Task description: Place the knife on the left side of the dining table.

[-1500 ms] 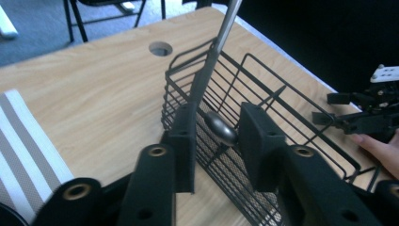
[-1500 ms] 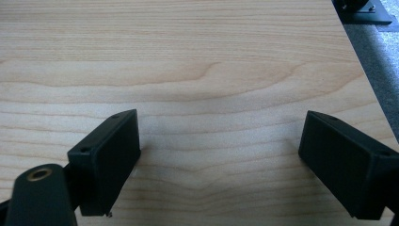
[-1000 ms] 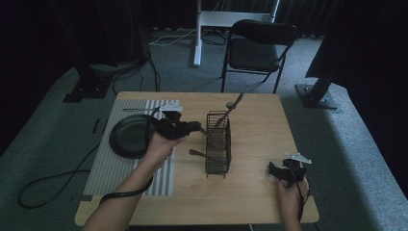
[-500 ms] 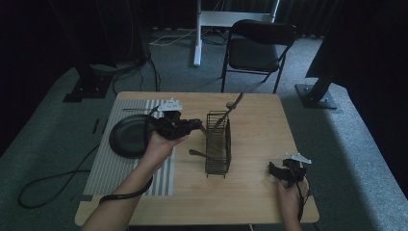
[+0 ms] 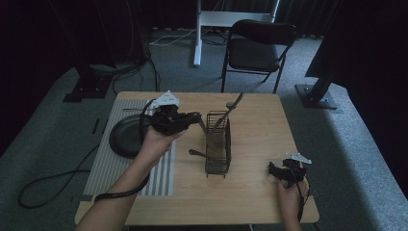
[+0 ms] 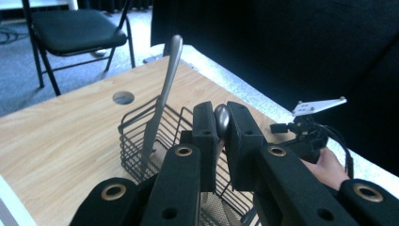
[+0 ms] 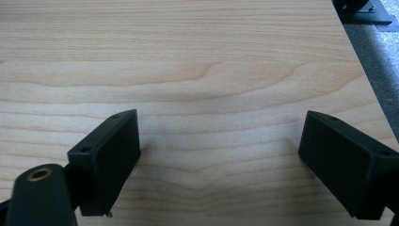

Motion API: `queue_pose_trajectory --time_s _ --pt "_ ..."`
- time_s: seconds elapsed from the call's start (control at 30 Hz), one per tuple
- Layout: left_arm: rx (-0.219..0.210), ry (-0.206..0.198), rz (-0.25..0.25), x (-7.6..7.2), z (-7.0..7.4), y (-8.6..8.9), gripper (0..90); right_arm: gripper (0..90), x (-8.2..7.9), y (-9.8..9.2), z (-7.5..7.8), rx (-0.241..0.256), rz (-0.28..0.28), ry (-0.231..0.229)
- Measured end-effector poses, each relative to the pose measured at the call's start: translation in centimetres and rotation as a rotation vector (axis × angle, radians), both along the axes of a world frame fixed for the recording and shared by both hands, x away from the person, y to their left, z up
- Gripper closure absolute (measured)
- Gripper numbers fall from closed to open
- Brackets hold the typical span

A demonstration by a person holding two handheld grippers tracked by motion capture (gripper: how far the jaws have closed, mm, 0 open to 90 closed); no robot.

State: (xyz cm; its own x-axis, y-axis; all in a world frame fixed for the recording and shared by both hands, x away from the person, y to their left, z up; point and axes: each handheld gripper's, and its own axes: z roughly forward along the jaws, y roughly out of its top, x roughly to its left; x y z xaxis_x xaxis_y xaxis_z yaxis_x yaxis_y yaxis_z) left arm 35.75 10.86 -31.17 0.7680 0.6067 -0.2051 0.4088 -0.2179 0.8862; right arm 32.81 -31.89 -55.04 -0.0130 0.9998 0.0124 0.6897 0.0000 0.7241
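Observation:
My left gripper (image 5: 196, 116) hangs at the upper left edge of a black wire basket (image 5: 218, 144), shut on the rounded end of a metal utensil (image 6: 221, 118). The utensil's shaft runs down towards the basket and is hidden behind the jaws. A second metal utensil (image 6: 164, 89) stands tilted in the basket (image 6: 141, 136), and its handle (image 5: 235, 103) sticks out over the far rim. Another utensil end (image 5: 192, 153) pokes out low on the basket's left side. My right gripper (image 5: 276, 171) rests at the table's front right, and its own view shows it (image 7: 219, 160) open over bare wood.
A black plate (image 5: 126, 137) lies on a striped mat (image 5: 108, 163) at the table's left. A folding chair (image 5: 260, 48) stands beyond the far edge. The tabletop has a round hole (image 6: 123, 97) past the basket. The right hand and its gripper (image 6: 308, 134) show beyond the basket.
My left gripper has shifted slightly up and towards the basket with the utensil still in its jaws. The right gripper has not moved.

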Motion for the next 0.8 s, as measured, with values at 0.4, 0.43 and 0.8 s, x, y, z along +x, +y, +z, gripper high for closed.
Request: queue_pose_trajectory --time_s 0.4,0.43,0.8 --pt "-0.057 -0.085 0.008 -1.7 3.3 1.9 84.0 12.2 0.0 0.0 0.0 0.0 0.0 0.001" --pt "-0.056 -0.095 0.01 -1.9 3.6 2.2 84.0 12.1 0.0 0.0 0.0 0.0 0.0 0.001" --pt "-0.092 -0.121 0.107 -2.7 5.5 6.4 84.0 12.1 0.0 0.0 0.0 0.0 0.0 0.001"
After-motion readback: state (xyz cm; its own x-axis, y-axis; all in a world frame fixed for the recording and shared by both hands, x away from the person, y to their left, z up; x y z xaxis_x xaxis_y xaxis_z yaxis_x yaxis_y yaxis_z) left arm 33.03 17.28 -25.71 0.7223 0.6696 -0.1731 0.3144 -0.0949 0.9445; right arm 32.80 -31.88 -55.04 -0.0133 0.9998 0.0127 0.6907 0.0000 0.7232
